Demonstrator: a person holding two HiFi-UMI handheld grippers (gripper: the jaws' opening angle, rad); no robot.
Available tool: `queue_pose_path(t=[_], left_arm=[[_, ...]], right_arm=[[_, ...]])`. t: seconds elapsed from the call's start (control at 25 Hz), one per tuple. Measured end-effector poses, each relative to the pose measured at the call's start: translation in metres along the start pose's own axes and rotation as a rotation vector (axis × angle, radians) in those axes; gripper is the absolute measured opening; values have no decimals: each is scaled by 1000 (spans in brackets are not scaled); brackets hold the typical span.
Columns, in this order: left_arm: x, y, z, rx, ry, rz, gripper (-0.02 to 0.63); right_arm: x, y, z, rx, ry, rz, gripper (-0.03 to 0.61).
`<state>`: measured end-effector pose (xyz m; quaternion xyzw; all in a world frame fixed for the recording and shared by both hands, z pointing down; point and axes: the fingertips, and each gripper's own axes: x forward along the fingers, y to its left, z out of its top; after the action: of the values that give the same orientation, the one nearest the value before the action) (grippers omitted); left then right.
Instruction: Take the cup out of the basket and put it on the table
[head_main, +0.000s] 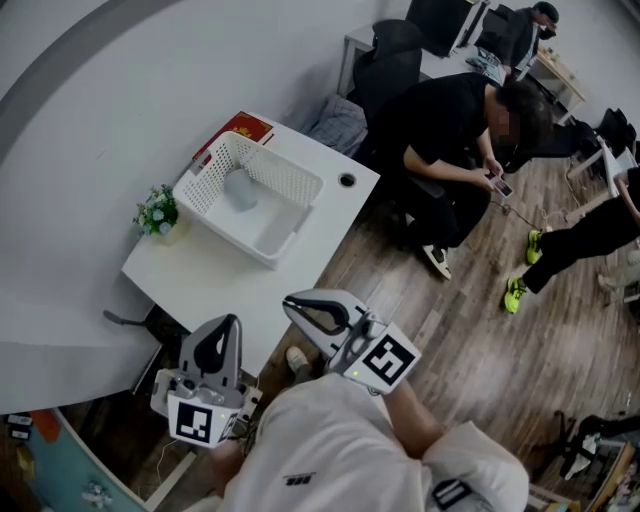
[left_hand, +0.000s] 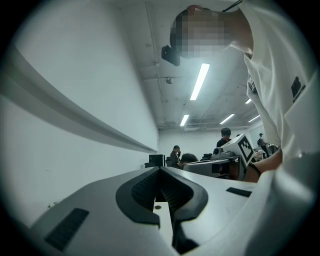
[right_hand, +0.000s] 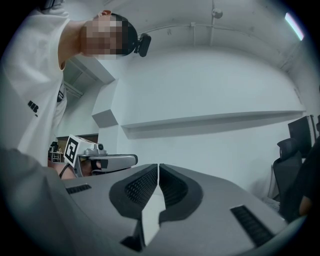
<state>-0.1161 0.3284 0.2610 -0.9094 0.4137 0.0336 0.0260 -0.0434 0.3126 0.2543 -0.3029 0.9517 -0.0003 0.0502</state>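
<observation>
A white slotted basket (head_main: 290, 180) stands on the white table (head_main: 200, 270). A pale grey-blue cup (head_main: 240, 188) sits inside it near its far-left end. Both grippers hang low in front of my body, short of the table's near corner and well away from the basket. My left gripper (head_main: 228, 322) is shut with nothing in it; in its own view the jaws (left_hand: 160, 170) meet and point up at a wall and ceiling. My right gripper (head_main: 292, 302) is also shut and empty, its jaws (right_hand: 158, 166) touching along a thin seam. Neither gripper view shows the cup.
A small potted plant (head_main: 157, 212) stands at the table's left corner and a red book (head_main: 240, 128) lies behind the basket. A cable hole (head_main: 347, 180) marks the table's right corner. A seated person (head_main: 460, 130) and office chairs are beyond, on the wooden floor.
</observation>
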Motion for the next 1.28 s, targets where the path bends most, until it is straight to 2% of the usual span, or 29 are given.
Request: queue_pose_path(t=[0.16, 0.28, 0.48, 0.84, 1.28], left_arm=[[8, 2, -1, 2, -10, 0, 9], [16, 0, -11, -12, 29, 12, 9], [36, 6, -14, -1, 20, 55, 9], [83, 18, -16, 32, 51, 118, 9], [132, 20, -21, 42, 92, 148, 9]], right_arm=[[2, -9, 1, -4, -3, 2, 15], [1, -18, 3, 0, -11, 14, 15], [5, -38, -2, 8, -12, 67, 15], [17, -87, 2, 21, -38, 151, 15], [23, -136, 0, 34, -42, 198, 15]])
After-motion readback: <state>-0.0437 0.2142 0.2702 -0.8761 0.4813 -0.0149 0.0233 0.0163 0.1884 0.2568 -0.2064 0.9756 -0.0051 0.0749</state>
